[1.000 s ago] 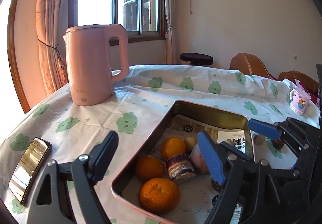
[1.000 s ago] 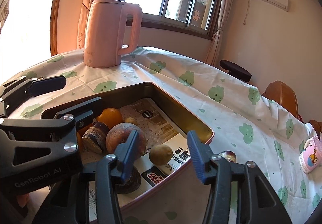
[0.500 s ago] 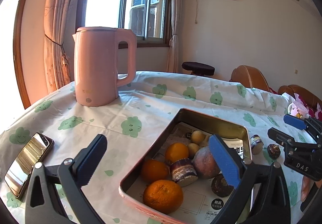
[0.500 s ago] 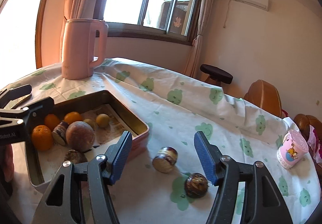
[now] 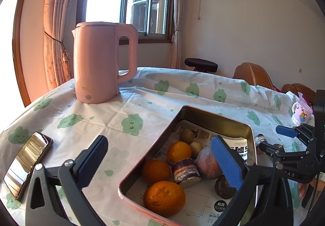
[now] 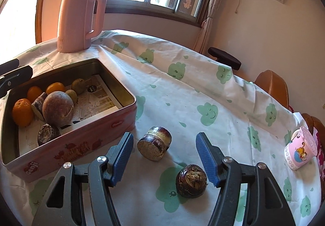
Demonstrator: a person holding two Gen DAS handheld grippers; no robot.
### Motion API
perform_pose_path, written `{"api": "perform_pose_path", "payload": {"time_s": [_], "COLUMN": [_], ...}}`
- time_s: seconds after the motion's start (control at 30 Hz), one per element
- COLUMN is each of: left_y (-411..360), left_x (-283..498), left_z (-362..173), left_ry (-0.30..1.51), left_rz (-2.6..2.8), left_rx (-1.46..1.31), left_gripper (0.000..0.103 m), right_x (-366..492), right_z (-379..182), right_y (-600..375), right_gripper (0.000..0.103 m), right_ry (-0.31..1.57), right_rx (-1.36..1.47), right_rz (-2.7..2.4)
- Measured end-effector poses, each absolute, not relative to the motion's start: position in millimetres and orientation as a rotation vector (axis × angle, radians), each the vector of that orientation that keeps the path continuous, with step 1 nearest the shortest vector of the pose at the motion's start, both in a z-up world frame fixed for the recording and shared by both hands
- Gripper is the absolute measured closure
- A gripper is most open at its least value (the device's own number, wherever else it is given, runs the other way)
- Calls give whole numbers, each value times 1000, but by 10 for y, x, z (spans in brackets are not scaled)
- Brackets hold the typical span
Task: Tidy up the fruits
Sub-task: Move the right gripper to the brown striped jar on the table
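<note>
A pink tin (image 6: 81,144) lined with paper holds three oranges (image 5: 164,198), kiwis (image 5: 186,135), a big brown-purple round fruit (image 6: 57,109), a cut sugarcane piece (image 5: 185,171) and a dark round chestnut (image 6: 47,133). My left gripper (image 5: 160,165) hovers open over the tin's near left corner, nothing pressed between its fingers. My right gripper (image 6: 164,158) stands open over the cloth to the right of the tin. A second sugarcane piece (image 6: 155,145) lies just ahead between its fingers, untouched. Another dark chestnut (image 6: 191,181) sits nearer its right finger.
A pink kettle (image 5: 101,63) stands at the table's far left. A phone (image 5: 26,163) lies on the cloth left of the left gripper. A small pink cup (image 6: 301,148) sits near the right edge. Chairs and a stool stand behind the table.
My right gripper swung away from the tin, rightward, to the loose sugarcane piece and chestnut on the cloth. My left gripper's fingers spread wider over the tin.
</note>
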State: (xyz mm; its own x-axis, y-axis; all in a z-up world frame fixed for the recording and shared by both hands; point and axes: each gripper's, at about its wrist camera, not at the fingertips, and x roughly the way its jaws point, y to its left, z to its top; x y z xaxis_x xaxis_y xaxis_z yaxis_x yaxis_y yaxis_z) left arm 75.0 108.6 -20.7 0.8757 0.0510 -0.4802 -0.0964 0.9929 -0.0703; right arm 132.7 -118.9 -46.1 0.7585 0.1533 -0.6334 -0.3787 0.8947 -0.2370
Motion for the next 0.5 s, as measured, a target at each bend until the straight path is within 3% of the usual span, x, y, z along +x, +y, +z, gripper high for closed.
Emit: {"api": "perform_pose_path", "payload": {"time_s": [0.27, 0.37, 0.5], "left_y": [985, 908, 763], "left_x": [724, 708, 674], "left_z": [-178, -126, 0], "left_ry": [480, 476, 459], "left_rz": [77, 68, 43], "left_rx": [-66, -44, -23], "left_gripper": [0, 0, 0], "right_x": [1536, 1616, 1560], "right_z": [-567, -644, -587], "right_y": [-1150, -1122, -1178], "right_gripper": [38, 59, 60], "right_ry": [731, 802, 769], "right_rx": [-340, -325, -286], "right_rz": [317, 336, 349]}}
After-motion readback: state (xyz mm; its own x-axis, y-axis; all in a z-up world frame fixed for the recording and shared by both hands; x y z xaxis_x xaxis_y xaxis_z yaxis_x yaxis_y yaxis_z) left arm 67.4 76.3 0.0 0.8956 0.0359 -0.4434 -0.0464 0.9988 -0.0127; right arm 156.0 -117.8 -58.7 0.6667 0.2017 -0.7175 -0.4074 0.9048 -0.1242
